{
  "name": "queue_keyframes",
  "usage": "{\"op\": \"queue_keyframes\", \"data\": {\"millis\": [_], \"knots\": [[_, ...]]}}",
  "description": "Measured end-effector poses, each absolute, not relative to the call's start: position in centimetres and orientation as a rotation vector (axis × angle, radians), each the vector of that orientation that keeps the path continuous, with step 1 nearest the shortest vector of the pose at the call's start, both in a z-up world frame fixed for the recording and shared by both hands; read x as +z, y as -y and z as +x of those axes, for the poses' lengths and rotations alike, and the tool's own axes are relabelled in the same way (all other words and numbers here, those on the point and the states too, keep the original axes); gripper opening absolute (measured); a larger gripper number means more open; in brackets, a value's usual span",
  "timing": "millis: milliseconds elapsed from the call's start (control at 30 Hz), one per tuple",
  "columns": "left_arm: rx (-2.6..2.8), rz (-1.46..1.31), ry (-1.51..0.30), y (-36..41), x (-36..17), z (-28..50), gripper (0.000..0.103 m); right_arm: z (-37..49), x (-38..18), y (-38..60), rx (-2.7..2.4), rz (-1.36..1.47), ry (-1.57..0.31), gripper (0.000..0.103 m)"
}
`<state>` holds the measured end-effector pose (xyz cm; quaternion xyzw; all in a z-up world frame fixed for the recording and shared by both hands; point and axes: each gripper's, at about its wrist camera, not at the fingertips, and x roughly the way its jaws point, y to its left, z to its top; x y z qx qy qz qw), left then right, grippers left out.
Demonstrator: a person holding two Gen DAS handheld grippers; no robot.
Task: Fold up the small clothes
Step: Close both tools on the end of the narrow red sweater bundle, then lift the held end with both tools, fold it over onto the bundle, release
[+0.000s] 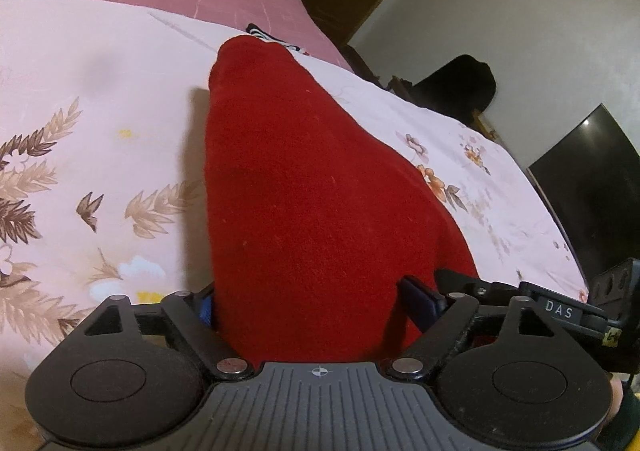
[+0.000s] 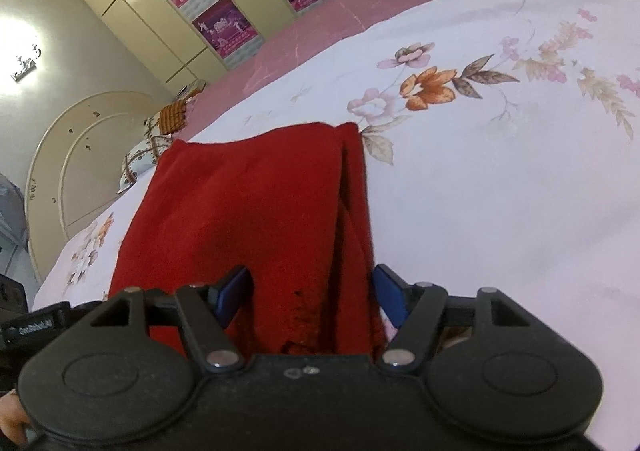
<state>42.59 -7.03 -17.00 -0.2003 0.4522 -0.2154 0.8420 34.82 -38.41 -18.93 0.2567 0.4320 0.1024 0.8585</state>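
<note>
Your red garment [image 1: 304, 179] is lying partly folded on the floral bedsheet [image 1: 80, 91]. Both the left tongs [image 1: 316, 299] and the right tongs [image 2: 312, 291] straddle its near edge, but I can't tell if they're actually pinching. Grab all the layers evenly before you fold. Readable text: "DAS" on one rig, "GenRobot.AI" on the other.

red cloth [image 1: 304, 187] fills both jaw gaps | bedsheet [image 2: 500, 211] bare either side — free passage
</note>
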Motion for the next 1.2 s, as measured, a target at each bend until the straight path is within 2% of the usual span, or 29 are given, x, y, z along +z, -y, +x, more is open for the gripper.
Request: {"op": "queue_keyframes", "data": {"millis": [100, 133, 300, 467, 733, 933, 1200], "knots": [[-0.461, -0.454, -0.957, 6.7, -16.6, 41.9, 0.067, 34.9, -19.0, 38.1, 0.226, 0.609, -0.918, 0.039], [-0.464, -0.446, -0.952, 6.7, -16.5, 41.8, 0.065, 34.6, -18.9, 38.0, 0.227, 0.627, -0.917, 0.037], [-0.453, -0.447, -0.963, 6.9, -16.7, 42.2, 0.064, 34.4, -18.8, 37.7, 0.222, 0.591, -0.903, 0.036], [-0.446, -0.386, -0.943, 7.3, -15.0, 41.7, 0.055, 33.8, -17.3, 36.4, 0.183, 0.548, -0.876, 0.034], [-0.43, -0.344, -0.898, 5.5, -12.1, 40.0, 0.055, 32.5, -14.1, 34.8, 0.232, 0.561, -0.823, 0.033], [-0.357, -0.323, -0.861, 0.9, -9.6, 37.8, 0.055, 32.4, -12.4, 31.4, 0.306, 0.573, -0.806, 0.033], [-0.235, -0.311, -0.849, -9.4, -9.0, 35.5, 0.055, 33.0, -12.0, 22.7, 0.425, 0.597, -0.831, 0.033]]}}
